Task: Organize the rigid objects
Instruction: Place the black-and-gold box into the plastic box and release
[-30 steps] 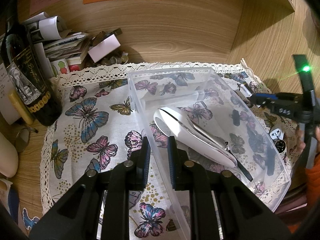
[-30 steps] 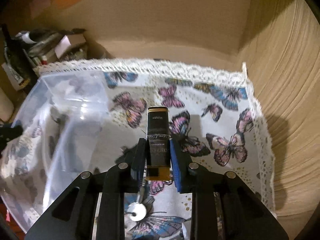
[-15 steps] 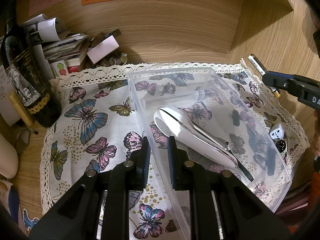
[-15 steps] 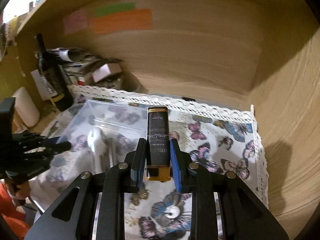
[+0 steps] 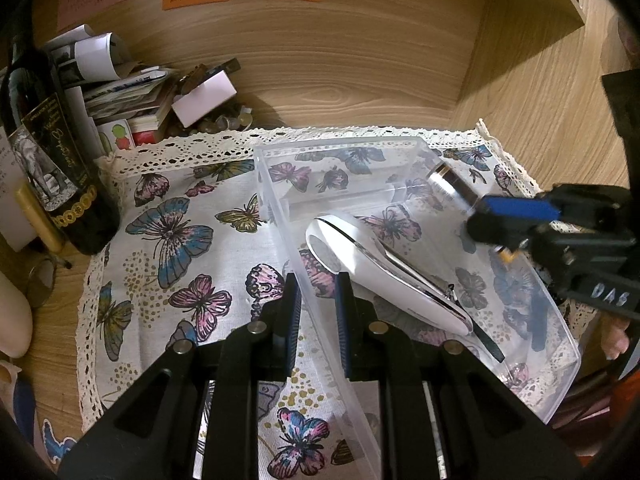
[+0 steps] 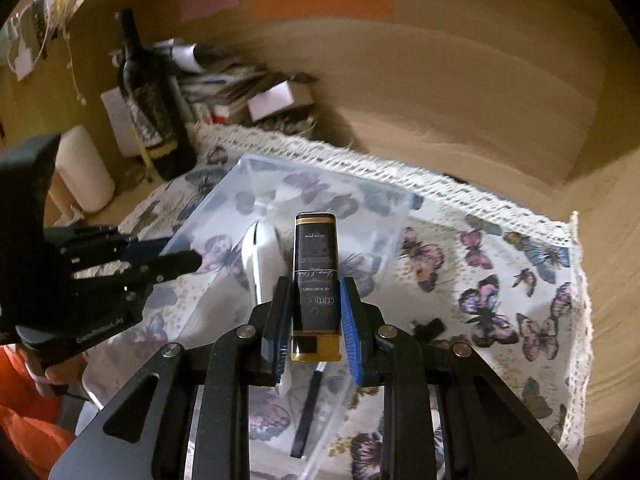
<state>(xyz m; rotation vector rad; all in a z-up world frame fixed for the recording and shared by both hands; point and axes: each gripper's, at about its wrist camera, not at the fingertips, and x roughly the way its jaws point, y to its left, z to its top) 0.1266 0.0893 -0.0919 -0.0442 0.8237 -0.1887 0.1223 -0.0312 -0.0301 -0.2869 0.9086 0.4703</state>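
Note:
A clear plastic box (image 5: 340, 148) lies on the butterfly cloth (image 5: 180, 232). Inside it are a white handheld device (image 5: 376, 268) and a thin black stick (image 5: 486, 344). My left gripper (image 5: 316, 284) is shut on the box's near left wall. My right gripper (image 6: 316, 280) is shut on a black case with a gold base (image 6: 316, 264), held tilted above the box (image 6: 320, 176), over the white device (image 6: 262, 256). The left wrist view shows the right gripper (image 5: 480, 216) coming in from the right with the case (image 5: 452, 188) sticking out over the box's far right corner.
A dark wine bottle (image 5: 52, 152) and a pile of papers and small boxes (image 5: 120, 88) crowd the back left corner. Wooden walls close the back and right. A small black item (image 6: 430, 328) lies on the cloth right of the box. A white cylinder (image 6: 80, 168) stands left.
My right gripper has carried the black case from over the cloth at the right to above the box. The left gripper and the box have not moved.

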